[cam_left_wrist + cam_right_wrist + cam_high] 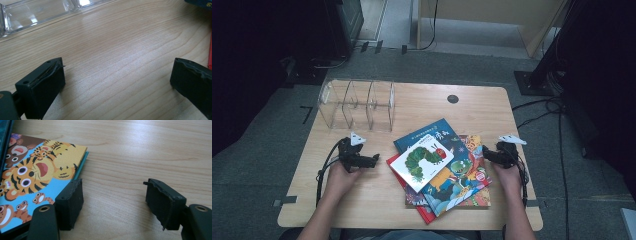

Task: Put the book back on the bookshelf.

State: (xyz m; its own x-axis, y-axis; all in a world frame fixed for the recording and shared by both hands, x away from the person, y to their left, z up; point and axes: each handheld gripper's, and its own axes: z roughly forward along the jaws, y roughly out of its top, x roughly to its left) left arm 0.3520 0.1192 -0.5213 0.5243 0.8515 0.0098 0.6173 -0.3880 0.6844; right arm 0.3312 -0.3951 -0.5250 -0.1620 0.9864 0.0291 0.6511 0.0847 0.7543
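A messy pile of picture books (pixel 442 170) lies on the wooden table (pixel 422 107), right of centre. On top is a white book with a green caterpillar (pixel 422 162). A clear acrylic rack (pixel 357 105) with three slots stands at the back left. My left gripper (pixel 373 161) is held low over bare wood left of the pile, open, its jaws (pixel 117 77) wide apart with nothing between them. My right gripper (pixel 486 154) is at the pile's right edge, open (pixel 113 200) over bare wood. One of its jaws stands beside the corner of a tiger-cover book (pixel 32 185).
The rack's clear base (pixel 37 12) lies ahead of the left gripper, with a red book edge (pixel 210 53) at the right of that view. A dark round grommet (pixel 453 98) sits near the table's back edge. Cables and dark stands (pixel 542 75) surround the table on the floor.
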